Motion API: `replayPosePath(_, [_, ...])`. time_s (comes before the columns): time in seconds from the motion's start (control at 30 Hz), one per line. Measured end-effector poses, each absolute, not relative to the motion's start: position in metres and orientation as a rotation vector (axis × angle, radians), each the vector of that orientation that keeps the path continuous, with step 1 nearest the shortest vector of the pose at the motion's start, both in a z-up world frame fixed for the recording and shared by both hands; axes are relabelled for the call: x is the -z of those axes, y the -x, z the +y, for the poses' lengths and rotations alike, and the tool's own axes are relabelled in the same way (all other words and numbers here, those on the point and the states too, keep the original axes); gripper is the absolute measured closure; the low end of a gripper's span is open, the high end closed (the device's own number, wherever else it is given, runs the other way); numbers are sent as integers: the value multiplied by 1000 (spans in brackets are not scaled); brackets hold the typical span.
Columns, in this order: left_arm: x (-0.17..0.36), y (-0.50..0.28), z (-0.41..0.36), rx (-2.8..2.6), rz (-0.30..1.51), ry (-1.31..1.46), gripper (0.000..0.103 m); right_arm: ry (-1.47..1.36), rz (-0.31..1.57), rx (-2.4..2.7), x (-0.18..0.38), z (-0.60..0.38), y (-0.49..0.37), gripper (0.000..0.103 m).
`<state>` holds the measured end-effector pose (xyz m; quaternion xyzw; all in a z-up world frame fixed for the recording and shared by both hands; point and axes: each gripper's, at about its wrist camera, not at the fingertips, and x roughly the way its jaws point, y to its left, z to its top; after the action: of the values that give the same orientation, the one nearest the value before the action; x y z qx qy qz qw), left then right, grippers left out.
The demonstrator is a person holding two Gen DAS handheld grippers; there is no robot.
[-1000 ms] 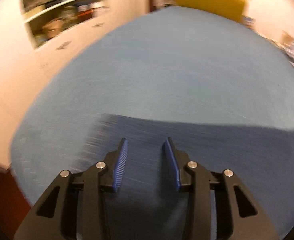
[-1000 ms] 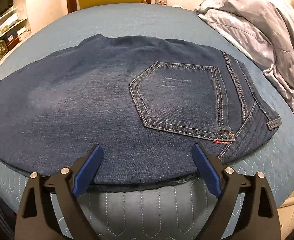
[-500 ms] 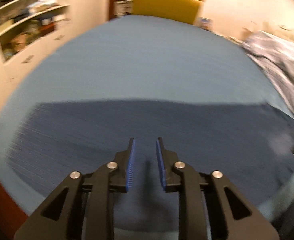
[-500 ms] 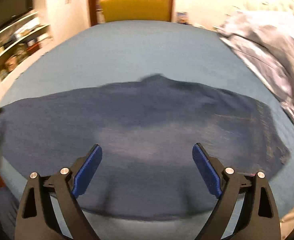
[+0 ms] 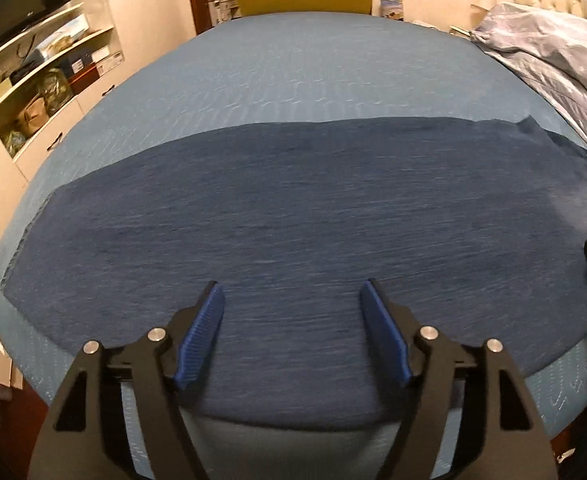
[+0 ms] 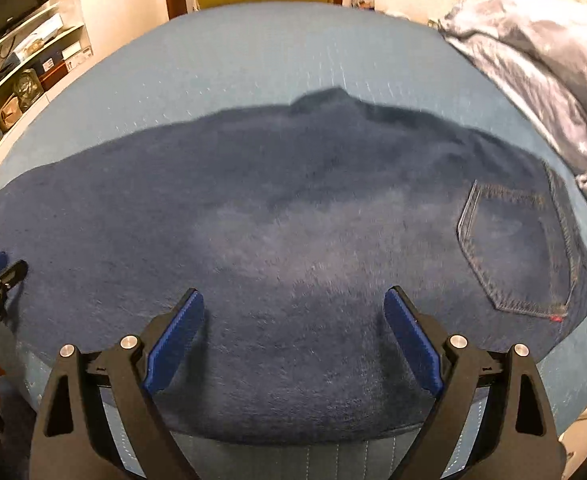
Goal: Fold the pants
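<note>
Left wrist view: dark denim pants [image 5: 293,216] lie flat in a long band across the quilted blue bedspread [image 5: 293,68], a stitched back pocket [image 6: 513,248] at 3 o'clock. Left gripper [image 5: 291,308] hovers over them, its 2 ribbed blue pads having just spread from nearly closed, gripping nothing. Right gripper [image 6: 293,312] hangs wide, empty. Grey blanket [image 6: 541,68] sits at 2 o'clock.
</note>
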<state>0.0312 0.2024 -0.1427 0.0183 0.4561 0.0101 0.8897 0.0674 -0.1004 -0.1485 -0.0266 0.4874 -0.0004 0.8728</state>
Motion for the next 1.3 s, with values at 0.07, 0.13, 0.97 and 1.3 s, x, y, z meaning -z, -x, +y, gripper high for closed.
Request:
replayPosePath(0.07, [139, -28, 207, -44, 957, -34, 26, 42, 1042, -3, 156, -104, -67, 15])
replayPosePath(0.13, [141, -29, 218, -65, 966, -28, 23, 34, 1053, -10, 160, -107, -67, 14])
replayPosePath(0.97, [142, -39, 241, -84, 996, 25, 6, 68, 1033, -62, 167, -114, -52, 5])
replayPosePath(1.3, [137, -39, 292, -175, 971, 106, 8, 73, 998, -98, 146, -105, -47, 5])
